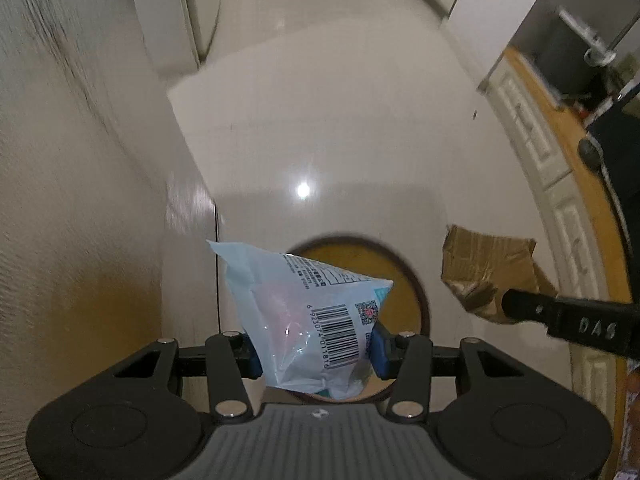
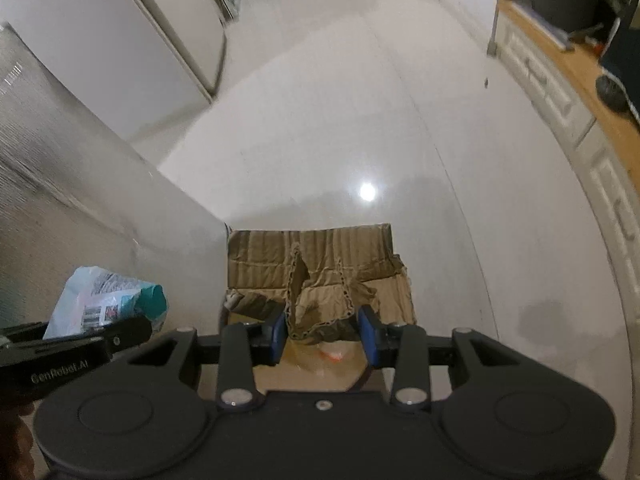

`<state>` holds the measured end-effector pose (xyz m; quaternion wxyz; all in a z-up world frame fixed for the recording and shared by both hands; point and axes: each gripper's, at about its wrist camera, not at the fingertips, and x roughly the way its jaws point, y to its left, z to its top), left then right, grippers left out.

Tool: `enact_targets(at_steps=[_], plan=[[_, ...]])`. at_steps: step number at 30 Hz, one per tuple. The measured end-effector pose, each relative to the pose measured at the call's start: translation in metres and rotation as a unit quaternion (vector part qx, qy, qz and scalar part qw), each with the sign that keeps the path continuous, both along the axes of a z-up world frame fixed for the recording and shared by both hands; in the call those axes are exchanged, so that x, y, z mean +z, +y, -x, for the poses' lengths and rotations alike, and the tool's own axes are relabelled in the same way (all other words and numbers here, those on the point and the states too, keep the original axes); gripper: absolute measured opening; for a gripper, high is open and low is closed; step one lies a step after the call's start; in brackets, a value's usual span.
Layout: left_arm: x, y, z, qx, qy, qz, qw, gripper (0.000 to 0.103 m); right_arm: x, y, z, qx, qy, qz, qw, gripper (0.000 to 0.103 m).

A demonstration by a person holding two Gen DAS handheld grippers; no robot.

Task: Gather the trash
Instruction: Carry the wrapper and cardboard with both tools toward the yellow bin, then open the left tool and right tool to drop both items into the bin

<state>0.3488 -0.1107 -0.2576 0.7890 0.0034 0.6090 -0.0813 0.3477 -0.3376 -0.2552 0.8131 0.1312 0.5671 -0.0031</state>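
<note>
Left gripper [image 1: 316, 350]: clamped on a pale blue plastic wrapper [image 1: 308, 312], held above a round bin [image 1: 412, 292].
Right gripper [image 2: 325, 334]: clenched on torn brown cardboard [image 2: 316, 268], just beside the wrapper.
Floor [image 1: 340, 120]: glossy pale tile.

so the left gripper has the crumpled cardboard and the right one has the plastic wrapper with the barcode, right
No, they are swapped. The left wrist view shows the left gripper shut on the plastic wrapper with the barcode; the right wrist view shows the right gripper shut on the crumpled cardboard.
</note>
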Motion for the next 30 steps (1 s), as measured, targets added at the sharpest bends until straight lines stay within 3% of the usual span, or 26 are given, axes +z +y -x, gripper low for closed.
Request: enact_targets(at_steps=[7, 16, 18, 24, 26, 30], plan=[[-0.042, 0.005, -0.003, -0.003, 0.053, 0.006, 0.9986, 0.049, -0.030, 0.012, -0.016, 0.015, 0.036, -0.010, 0.999, 0.040], [-0.070, 0.002, -0.007, -0.004, 0.089, 0.007, 0.9960, 0.050, -0.057, 0.023, -0.027, 0.042, 0.054, -0.024, 0.997, 0.042], [-0.072, -0.001, -0.007, -0.008, 0.091, 0.013, 0.9957, 0.050, -0.060, 0.021, -0.028, 0.039, 0.054, -0.026, 0.997, 0.053], [-0.078, -0.002, -0.009, -0.008, 0.095, 0.019, 0.9952, 0.051, -0.065, 0.013, -0.025, 0.025, 0.062, -0.017, 0.998, 0.060], [-0.077, -0.003, -0.011, -0.006, 0.088, 0.023, 0.9958, 0.054, -0.068, 0.013, -0.024, 0.024, 0.070, -0.009, 0.997, 0.063], [-0.078, -0.002, -0.011, -0.002, 0.088, 0.027, 0.9957, 0.080, -0.073, 0.007, -0.023, 0.027, 0.089, 0.009, 0.996, 0.066]])
